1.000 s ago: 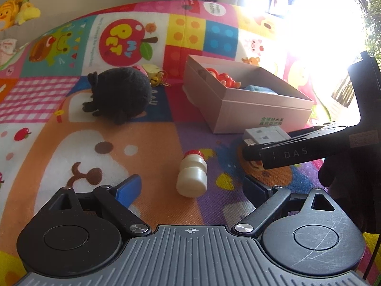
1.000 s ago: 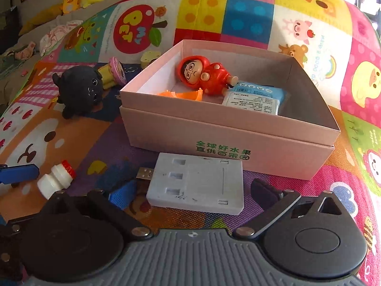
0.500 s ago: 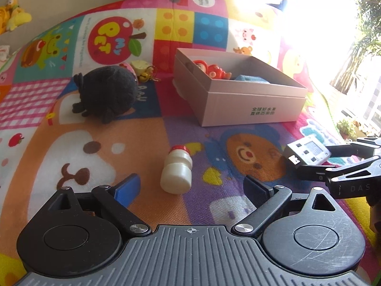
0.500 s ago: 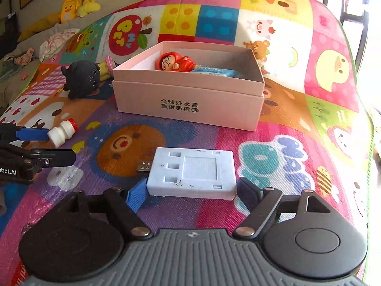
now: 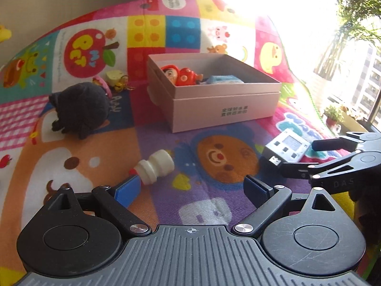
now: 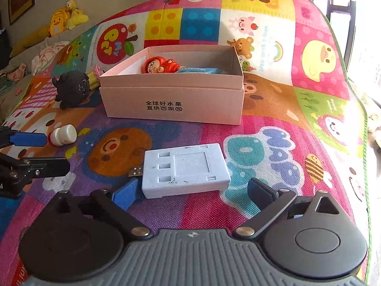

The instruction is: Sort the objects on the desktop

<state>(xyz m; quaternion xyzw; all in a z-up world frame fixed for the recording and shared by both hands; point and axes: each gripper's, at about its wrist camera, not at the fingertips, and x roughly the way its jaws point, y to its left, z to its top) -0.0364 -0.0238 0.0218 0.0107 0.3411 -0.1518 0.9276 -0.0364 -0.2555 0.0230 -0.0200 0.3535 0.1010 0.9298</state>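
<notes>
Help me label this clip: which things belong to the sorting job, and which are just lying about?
Job:
- box, holding a red doll and blue packet
- USB device, between the open right claw fingers
- white bottle, by the open left claw
- black plush
- keychain

Lying about:
- play mat
- yellow plush toys
- potted plant

Left black two-finger gripper with blue pads [image 5: 193, 187] low, fingers spread wide. Right black two-finger gripper [image 6: 193, 193] likewise, gaping, nothing clamped.

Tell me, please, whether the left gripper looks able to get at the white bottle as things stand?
Probably yes: the left gripper is open, and the white bottle lies on its side on the mat beside its left finger, with nothing between.
</notes>
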